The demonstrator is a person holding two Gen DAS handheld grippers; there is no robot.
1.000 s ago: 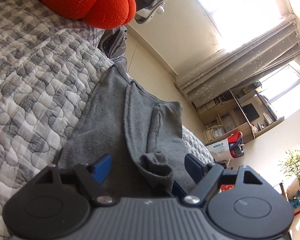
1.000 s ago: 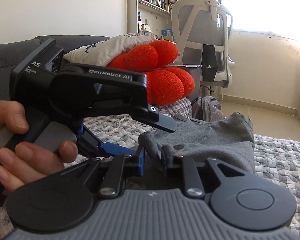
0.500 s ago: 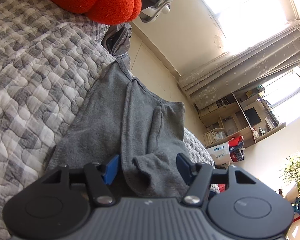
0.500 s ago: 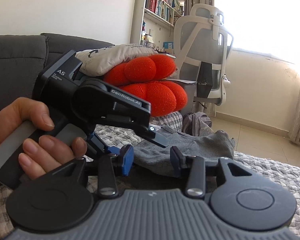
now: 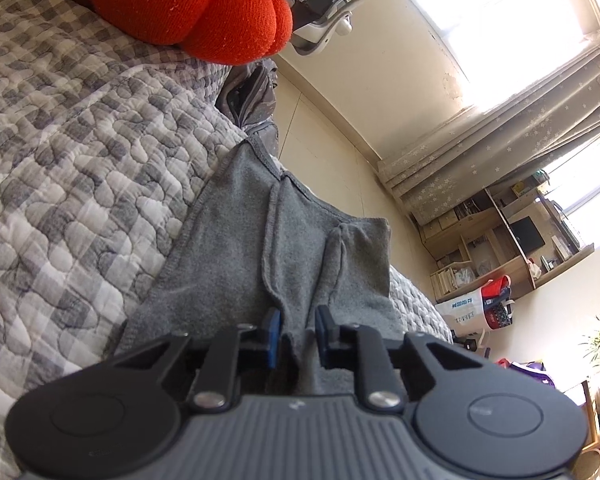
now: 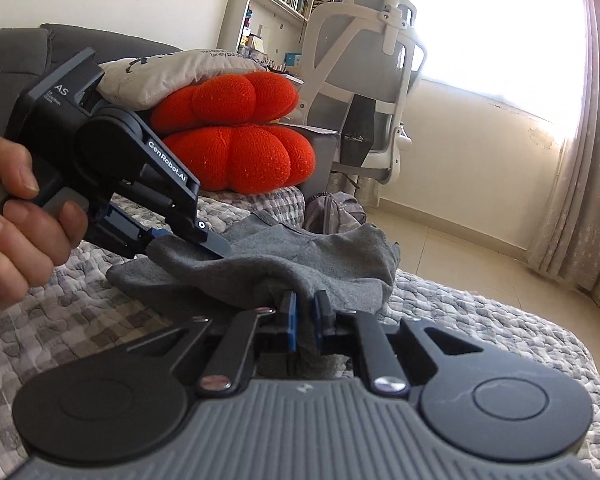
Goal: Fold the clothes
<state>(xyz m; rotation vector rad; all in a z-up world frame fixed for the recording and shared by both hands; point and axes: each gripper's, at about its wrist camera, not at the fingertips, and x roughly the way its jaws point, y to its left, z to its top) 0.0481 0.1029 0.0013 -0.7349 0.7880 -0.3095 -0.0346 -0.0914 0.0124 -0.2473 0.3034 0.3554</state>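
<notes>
A grey garment [image 5: 260,248] lies partly folded on the checked quilt [image 5: 60,152]. My left gripper [image 5: 298,328] is shut on a bunched edge of the garment. In the right wrist view the garment [image 6: 300,256] is lifted off the quilt [image 6: 480,340], and my right gripper [image 6: 305,312] is shut on its near edge. The left gripper [image 6: 196,240] also shows there, held by a hand and pinching the garment's left corner.
An orange knitted cushion [image 5: 188,4] lies at the quilt's far end, under a pale pillow [image 6: 172,72]. A grey bag [image 5: 252,92] sits on the floor beside the bed. An office chair [image 6: 364,92] stands behind it. Curtains [image 6: 580,160] hang at the right.
Both grippers were open around the garment's edge half a second ago and have closed on it. The garment's near edge has lifted off the quilt.
</notes>
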